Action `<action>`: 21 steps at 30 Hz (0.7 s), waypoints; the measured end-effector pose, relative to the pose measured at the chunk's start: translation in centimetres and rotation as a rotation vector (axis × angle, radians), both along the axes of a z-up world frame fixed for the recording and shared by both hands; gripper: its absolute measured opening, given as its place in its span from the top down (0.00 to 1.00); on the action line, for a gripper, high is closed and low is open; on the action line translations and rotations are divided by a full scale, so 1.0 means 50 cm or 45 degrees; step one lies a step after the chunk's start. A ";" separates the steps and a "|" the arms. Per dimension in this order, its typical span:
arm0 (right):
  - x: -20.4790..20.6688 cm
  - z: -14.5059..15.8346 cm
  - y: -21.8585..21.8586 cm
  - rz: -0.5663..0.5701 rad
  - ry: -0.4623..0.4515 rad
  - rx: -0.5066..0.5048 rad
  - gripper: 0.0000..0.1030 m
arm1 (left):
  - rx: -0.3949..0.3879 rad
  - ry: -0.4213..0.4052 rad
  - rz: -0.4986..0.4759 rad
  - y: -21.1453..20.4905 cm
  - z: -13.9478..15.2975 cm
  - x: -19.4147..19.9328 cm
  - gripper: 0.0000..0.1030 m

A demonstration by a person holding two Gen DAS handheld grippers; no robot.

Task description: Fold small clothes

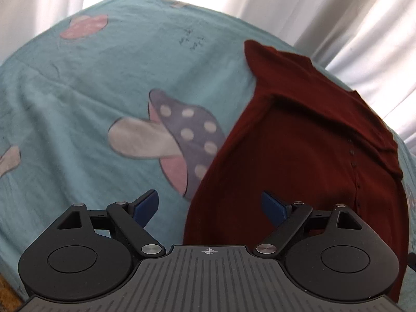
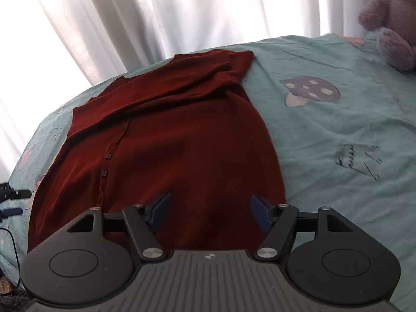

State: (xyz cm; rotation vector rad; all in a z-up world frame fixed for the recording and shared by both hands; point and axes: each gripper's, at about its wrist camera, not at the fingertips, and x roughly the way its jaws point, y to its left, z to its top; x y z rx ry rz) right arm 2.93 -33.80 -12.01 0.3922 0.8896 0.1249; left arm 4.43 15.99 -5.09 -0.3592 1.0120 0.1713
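The right gripper (image 2: 210,208) is nearest to me. Its two blue fingers (image 2: 161,208) are spread wide and hold nothing. They hang just over the near hem of the dark red cardigan (image 2: 182,135). I think they are wide open so they can come down and pinch that hem.

The left gripper (image 1: 209,206) is spread wide too, with nothing between its fingers. In its own view the cardigan (image 1: 299,156) fills the space from 12 to 3 o'clock, and the cardigan's left edge runs right between the two fingers. So this tool looks ready to catch the side edge.

The cardigan lies flat on the teal bedsheet (image 2: 338,130), buttons (image 2: 108,156) up, so it is easy to fold. From the right gripper the button row runs up toward 11 o'clock. Farther off, at 12 o'clock, the sleeves (image 2: 208,72) are already laid across the chest. I think folding the bottom up comes next.

A mushroom picture (image 2: 309,89) sits on the sheet at 2 o'clock. Farthest away are a purple teddy bear (image 2: 390,31) at 2 o'clock and white curtains (image 2: 156,13) behind the bed.
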 end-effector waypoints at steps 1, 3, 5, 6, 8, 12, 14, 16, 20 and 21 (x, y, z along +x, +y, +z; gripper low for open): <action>-0.012 -0.002 -0.012 -0.017 0.006 0.017 0.32 | -0.020 0.017 -0.015 -0.001 -0.006 -0.016 0.12; -0.029 -0.011 -0.037 -0.043 0.030 0.043 0.32 | -0.045 0.049 -0.057 -0.008 -0.020 -0.039 0.17; -0.039 -0.018 -0.058 -0.063 0.073 0.074 0.36 | -0.043 0.066 -0.097 -0.018 -0.024 -0.054 0.19; -0.043 -0.023 -0.068 -0.068 0.093 0.093 0.38 | -0.046 0.070 -0.116 -0.022 -0.024 -0.061 0.22; -0.045 -0.033 -0.084 -0.072 0.132 0.138 0.44 | -0.062 0.086 -0.155 -0.029 -0.025 -0.070 0.27; -0.053 -0.054 -0.100 -0.068 0.199 0.206 0.47 | -0.099 0.123 -0.217 -0.034 -0.028 -0.086 0.37; -0.058 -0.058 -0.103 -0.055 0.199 0.223 0.47 | -0.131 0.135 -0.227 -0.033 -0.031 -0.092 0.38; -0.060 -0.060 -0.105 -0.034 0.199 0.228 0.47 | -0.173 0.152 -0.227 -0.028 -0.036 -0.095 0.39; -0.064 -0.066 -0.113 -0.002 0.219 0.318 0.47 | -0.282 0.160 -0.193 -0.011 -0.045 -0.091 0.40; -0.064 -0.069 -0.115 0.005 0.225 0.348 0.50 | -0.310 0.166 -0.184 -0.006 -0.046 -0.088 0.44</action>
